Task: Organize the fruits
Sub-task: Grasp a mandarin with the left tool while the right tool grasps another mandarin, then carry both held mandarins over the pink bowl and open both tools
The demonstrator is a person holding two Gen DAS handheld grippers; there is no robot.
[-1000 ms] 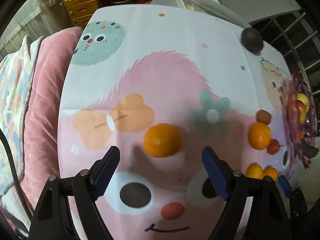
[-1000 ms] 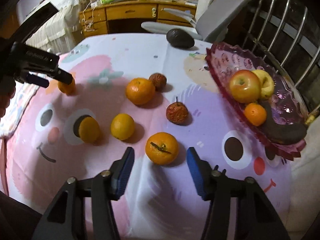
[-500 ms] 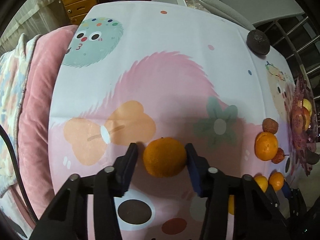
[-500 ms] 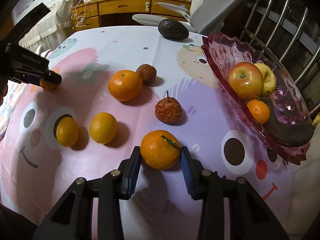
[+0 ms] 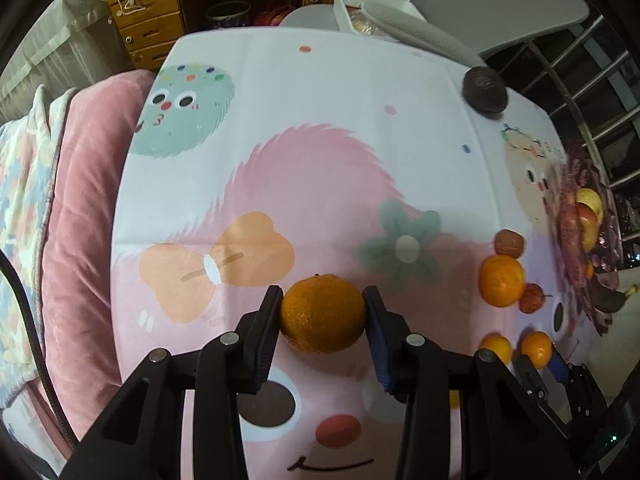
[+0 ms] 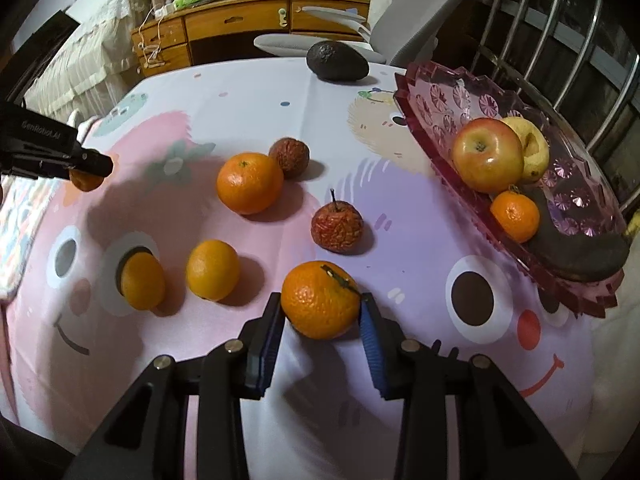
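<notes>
The cartoon-printed pink and white tablecloth (image 6: 400, 280) carries most of the loose fruit; the scalloped purple glass dish (image 6: 448, 96) at its right edge already holds a red-yellow apple (image 6: 487, 155), a small tangerine and a dark, overripe piece. The left gripper (image 5: 322, 312) is clenched on a round pebbly-skinned orange (image 5: 322, 314), both pads pressed to its flanks; the right gripper (image 6: 322, 314) brackets a stem-topped orange (image 6: 320, 300), pads touching or very nearly so.

Risks, as I judge them: round fruit gripped near its middle can roll or squirt out on lifting; the dish sits tilted near the table's edge, so a heavy drop might tip it or bump the apple out; two hands heading there together could collide.

Readable writing: "GenRobot.AI" on the black gripper body (image 6: 44, 148) at far left of the right wrist view.
</notes>
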